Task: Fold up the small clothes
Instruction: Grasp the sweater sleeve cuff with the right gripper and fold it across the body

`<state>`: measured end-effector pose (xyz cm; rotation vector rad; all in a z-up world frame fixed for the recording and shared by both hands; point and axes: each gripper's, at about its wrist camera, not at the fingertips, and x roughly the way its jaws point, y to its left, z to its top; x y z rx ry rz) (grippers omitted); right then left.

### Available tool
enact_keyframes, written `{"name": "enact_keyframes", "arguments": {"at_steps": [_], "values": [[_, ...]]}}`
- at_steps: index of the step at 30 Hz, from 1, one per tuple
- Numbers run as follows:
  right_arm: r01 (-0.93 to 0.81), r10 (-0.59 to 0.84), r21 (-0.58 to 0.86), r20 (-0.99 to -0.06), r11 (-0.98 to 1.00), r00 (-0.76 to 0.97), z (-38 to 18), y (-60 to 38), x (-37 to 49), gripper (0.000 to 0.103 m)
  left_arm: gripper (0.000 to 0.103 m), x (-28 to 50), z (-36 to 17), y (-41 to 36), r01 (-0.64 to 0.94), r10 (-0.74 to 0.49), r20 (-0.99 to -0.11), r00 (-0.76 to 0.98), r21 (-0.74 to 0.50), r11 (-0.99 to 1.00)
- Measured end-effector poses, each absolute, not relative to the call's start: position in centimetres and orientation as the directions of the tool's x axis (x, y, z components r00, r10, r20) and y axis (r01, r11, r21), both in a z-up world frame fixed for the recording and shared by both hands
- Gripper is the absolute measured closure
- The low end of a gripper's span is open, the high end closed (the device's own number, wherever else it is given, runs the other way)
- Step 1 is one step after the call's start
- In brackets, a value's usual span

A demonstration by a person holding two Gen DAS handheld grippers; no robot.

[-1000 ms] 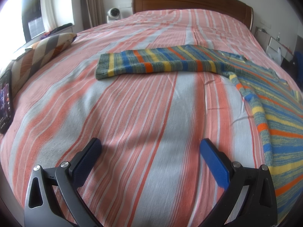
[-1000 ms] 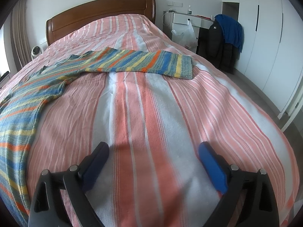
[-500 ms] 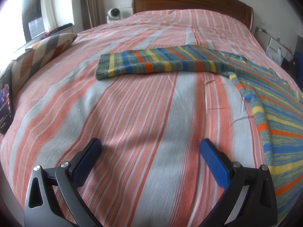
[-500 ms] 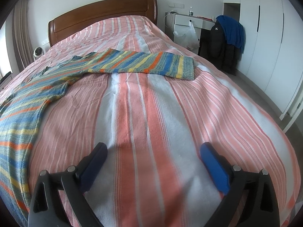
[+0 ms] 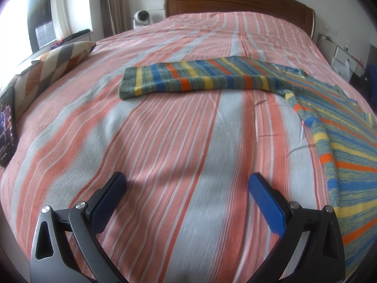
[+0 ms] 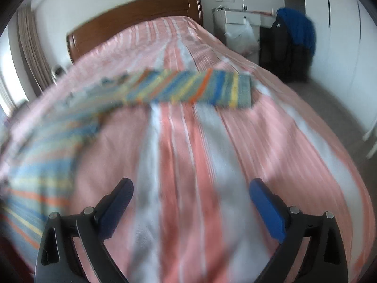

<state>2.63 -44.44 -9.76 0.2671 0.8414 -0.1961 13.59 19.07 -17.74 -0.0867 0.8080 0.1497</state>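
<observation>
A striped knitted sweater (image 5: 341, 127) lies spread flat on the bed (image 5: 165, 141), its bands running blue, yellow, orange and grey-green. 1 sleeve (image 5: 188, 80) stretches out straight across the bedspread toward the side with the pillow, ending in a ribbed cuff. The other sleeve (image 6: 200, 89) reaches the opposite way, toward the wardrobe side, though the right wrist view is blurred and its knit shows only as smeared colour.

The left tongs (image 5: 187, 182) hover low over bare bedspread, spread wide, with nothing between the blue pads. The near sleeve lies well ahead of them, and the sweater's body edge runs down just beside the right-hand pad without touching it. The right tongs (image 6: 190, 187) are likewise spread wide and hold nothing, above bare bedspread, with the far sleeve well ahead and the sweater's body off to their left.

The bedspread is pink, orange and pale grey in long stripes. A wooden headboard (image 5: 235, 0) closes the far end. A chevron-patterned pillow (image 5: 56, 63) sits at the bed's edge near the window, and a small white camera-like device (image 5: 141, 17) stands beside the headboard. A blue garment (image 6: 299, 30) hangs over dark furniture by the white wardrobe (image 6: 341, 35).
</observation>
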Motion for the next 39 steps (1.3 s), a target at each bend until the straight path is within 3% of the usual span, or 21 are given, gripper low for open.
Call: {"name": "enact_keyframes", "arguments": {"at_steps": [4,7,11,13,20,21,23,24,25,29,33,39], "values": [[0.326,0.002,0.348,-0.686,0.879,0.727,-5.7,-50.6,5.4,0.005,0.0,13.6,-17.8,19.1,-0.167,0.102,-0.725,0.682,-0.019,0.986],[0.379,0.099,0.535,-0.664,0.755,0.741,-5.7,-56.3,7.6,0.007,0.0,13.6,-17.7,19.4,-0.172,0.109,-0.722,0.683,-0.014,0.985],[0.442,0.257,0.688,-0.665,0.575,0.701,-9.3,-61.0,10.6,0.025,0.0,13.6,-17.7,19.5,-0.174,0.114,-0.72,0.684,-0.009,0.985],[0.449,0.303,0.714,-0.66,0.537,0.688,-10.6,-61.3,11.6,0.036,0.0,13.6,-17.7,19.4,-0.174,0.114,-0.72,0.684,-0.01,0.985],[0.508,0.272,0.616,-0.757,0.603,0.595,-13.2,-60.9,15.2,0.04,0.0,13.6,-17.7,19.3,-0.174,0.116,-0.719,0.685,-0.006,0.985],[0.508,0.276,0.612,-0.761,0.606,0.587,-13.7,-60.8,15.7,0.045,0.0,13.6,-17.7,19.4,-0.174,0.117,-0.719,0.685,-0.006,0.985],[0.506,0.275,0.596,-0.773,0.624,0.571,-14.4,-60.3,16.5,0.066,0.0,13.6,-17.7,19.3,-0.174,0.117,-0.719,0.685,-0.006,0.985],[0.506,0.274,0.584,-0.782,0.635,0.56,-14.5,-60.5,16.7,0.094,0.0,13.6,-17.7,19.4,-0.174,0.116,-0.719,0.685,-0.006,0.985],[0.505,0.272,0.568,-0.794,0.65,0.543,-14.5,-60.4,17.0,0.099,0.0,13.7,-17.7,19.5,-0.173,0.115,-0.719,0.685,-0.007,0.985],[0.484,0.176,0.499,-0.804,0.719,0.568,-11.2,-59.7,16.9,0.099,0.0,13.6,-17.8,19.2,-0.173,0.116,-0.719,0.686,-0.006,0.985],[0.368,0.119,0.447,-0.752,0.815,0.649,-3.2,-55.0,18.7,0.099,0.0,13.6,-17.7,19.3,-0.174,0.118,-0.72,0.684,-0.004,0.985],[0.064,0.31,0.476,-0.663,0.877,0.682,4.2,-41.2,25.7,0.099,0.0,13.6,-17.7,19.4,-0.174,0.118,-0.72,0.684,-0.005,0.985]]}}
